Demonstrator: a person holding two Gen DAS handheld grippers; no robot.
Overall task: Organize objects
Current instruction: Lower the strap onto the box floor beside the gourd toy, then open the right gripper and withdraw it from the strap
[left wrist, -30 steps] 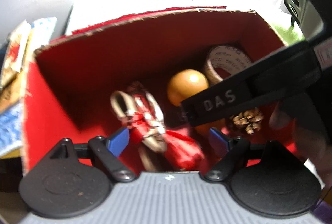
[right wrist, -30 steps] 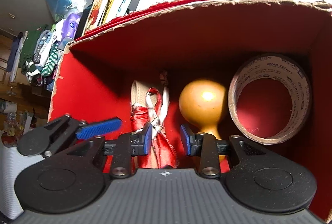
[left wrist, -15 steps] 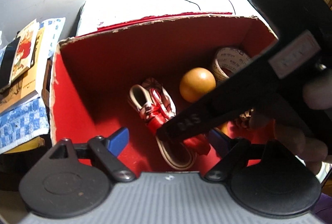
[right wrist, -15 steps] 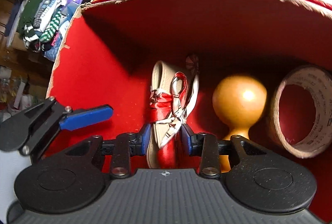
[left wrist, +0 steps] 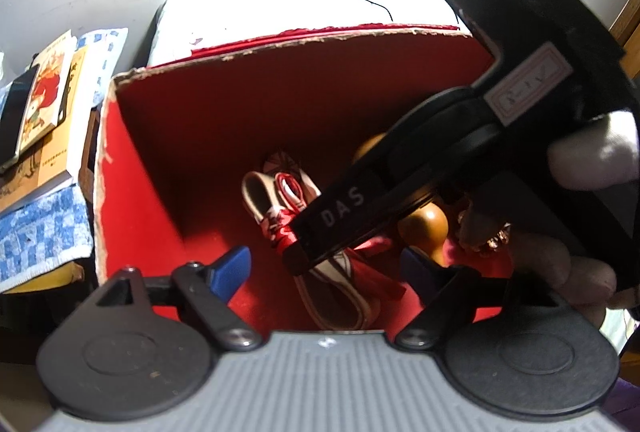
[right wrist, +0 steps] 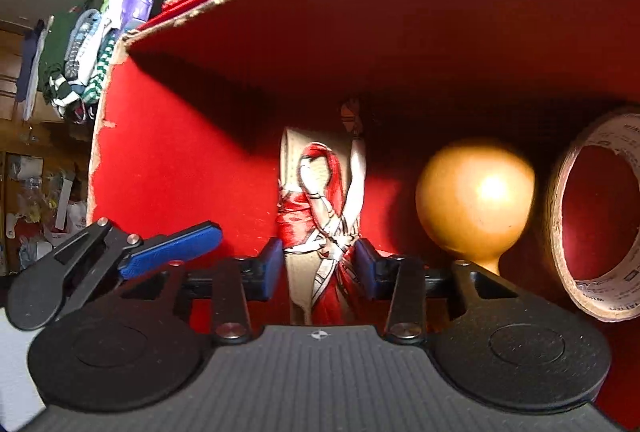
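One red box (right wrist: 168,184) holds one beige shoe with red ribbon (right wrist: 320,216), one wooden gourd (right wrist: 474,200) and one tape roll (right wrist: 592,216); the right gripper (right wrist: 318,266) straddles the shoe, pads not visibly pressing it. The left gripper (left wrist: 324,268) hangs spread wide above the box, holding nothing.

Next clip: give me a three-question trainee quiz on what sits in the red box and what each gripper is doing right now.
1. True or false: the right gripper has its fingers on either side of the red-and-white ribbon bundle.
2. Which thing stands at the far right of the red box in the right wrist view? A) wooden gourd B) tape roll C) a book
3. Fill in: the left gripper is ____, holding nothing.

Key: 1 true; 2 B; 3 open
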